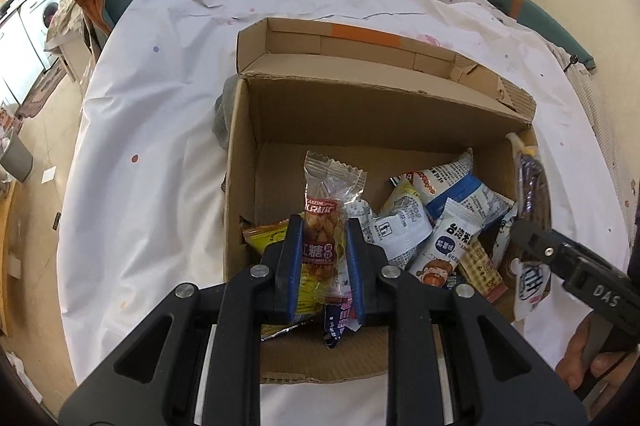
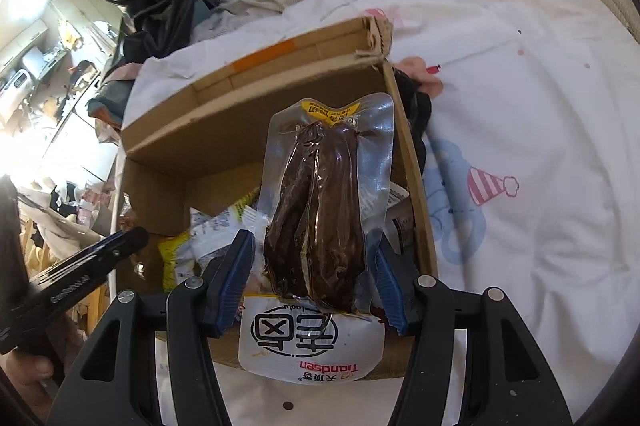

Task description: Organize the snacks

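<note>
Both grippers held snacks over the box (image 1: 240,161).
The left gripper (image 1: 323,262) pinched a twist pack (image 1: 320,238); the right gripper (image 2: 312,286) clasped a meat pouch (image 2: 320,209). Best lowered inside the walls before release.

The left gripper (image 1: 322,226) hides the lower half of the twist-snack packet (image 1: 322,222). In the cardboard box (image 1: 240,161), the heaped white packets (image 1: 436,222) overlap, their small print unreadable. The vacuum-sealed meat pack (image 2: 320,209) covers most of the box's contents, and the room at the far left is overexposed and blurred.
</note>
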`<act>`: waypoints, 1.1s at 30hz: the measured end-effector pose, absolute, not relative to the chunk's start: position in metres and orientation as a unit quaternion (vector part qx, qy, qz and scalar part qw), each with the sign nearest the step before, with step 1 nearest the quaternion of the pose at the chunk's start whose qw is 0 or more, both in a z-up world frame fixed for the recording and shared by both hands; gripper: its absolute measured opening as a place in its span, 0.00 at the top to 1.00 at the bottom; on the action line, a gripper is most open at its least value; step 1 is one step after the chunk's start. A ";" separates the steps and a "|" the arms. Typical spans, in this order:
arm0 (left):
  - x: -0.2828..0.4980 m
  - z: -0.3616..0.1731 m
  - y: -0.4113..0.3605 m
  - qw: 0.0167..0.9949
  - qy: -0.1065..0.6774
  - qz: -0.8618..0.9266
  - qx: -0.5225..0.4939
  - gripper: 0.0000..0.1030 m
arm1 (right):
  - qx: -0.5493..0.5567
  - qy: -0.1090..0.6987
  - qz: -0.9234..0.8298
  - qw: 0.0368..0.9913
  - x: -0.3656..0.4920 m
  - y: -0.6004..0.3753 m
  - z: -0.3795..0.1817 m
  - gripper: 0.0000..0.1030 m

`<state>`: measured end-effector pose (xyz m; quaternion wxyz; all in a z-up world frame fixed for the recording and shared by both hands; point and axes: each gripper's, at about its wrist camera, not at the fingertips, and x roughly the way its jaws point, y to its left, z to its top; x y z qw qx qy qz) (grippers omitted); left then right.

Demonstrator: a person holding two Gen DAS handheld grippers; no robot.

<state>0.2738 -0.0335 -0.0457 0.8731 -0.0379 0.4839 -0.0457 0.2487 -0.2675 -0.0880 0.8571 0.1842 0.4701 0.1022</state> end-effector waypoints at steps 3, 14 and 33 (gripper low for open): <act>0.274 -0.043 -0.033 0.876 0.477 -0.046 -0.042 0.82 | 0.178 0.473 0.102 0.857 0.249 -0.265 -0.089 0.41; 0.267 -0.037 -0.037 0.883 0.466 -0.052 -0.038 0.75 | 0.189 0.474 0.098 0.855 0.249 -0.268 -0.090 0.38; 0.223 0.012 -0.022 0.938 0.343 -0.034 -0.033 0.18 | 0.191 0.394 0.086 0.895 0.215 -0.278 -0.039 0.04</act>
